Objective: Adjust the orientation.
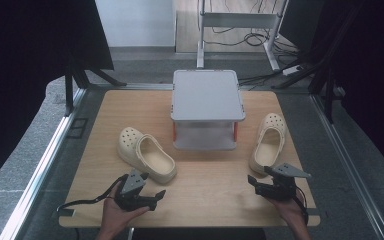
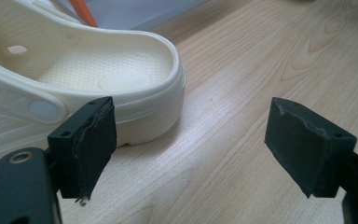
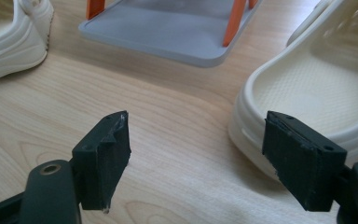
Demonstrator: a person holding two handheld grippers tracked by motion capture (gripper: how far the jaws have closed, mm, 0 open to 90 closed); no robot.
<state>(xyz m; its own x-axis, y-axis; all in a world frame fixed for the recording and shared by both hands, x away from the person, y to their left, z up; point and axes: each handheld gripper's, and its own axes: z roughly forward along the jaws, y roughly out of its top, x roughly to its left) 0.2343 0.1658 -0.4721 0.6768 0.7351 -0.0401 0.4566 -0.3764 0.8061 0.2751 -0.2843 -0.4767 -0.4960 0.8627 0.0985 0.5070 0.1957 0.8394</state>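
Two cream clogs lie on the wooden table (image 1: 205, 175). The left clog (image 1: 146, 153) rests left of centre, its heel toward me; the left gripper view shows that heel (image 2: 121, 88) just past the left jaw. The right clog (image 1: 269, 141) lies at the right, and its heel (image 3: 317, 88) sits beyond the right jaw in the right gripper view. My left gripper (image 1: 156, 199) is held low near the front edge, open and empty (image 2: 191, 149). My right gripper (image 1: 254, 183) hovers just short of the right clog's heel, open and empty (image 3: 200, 158).
A grey two-level shelf with orange posts (image 1: 207, 107) stands at the middle back of the table. Metal rails (image 1: 50, 150) run along both sides. A desk frame and cables (image 1: 250, 30) sit on the floor behind.
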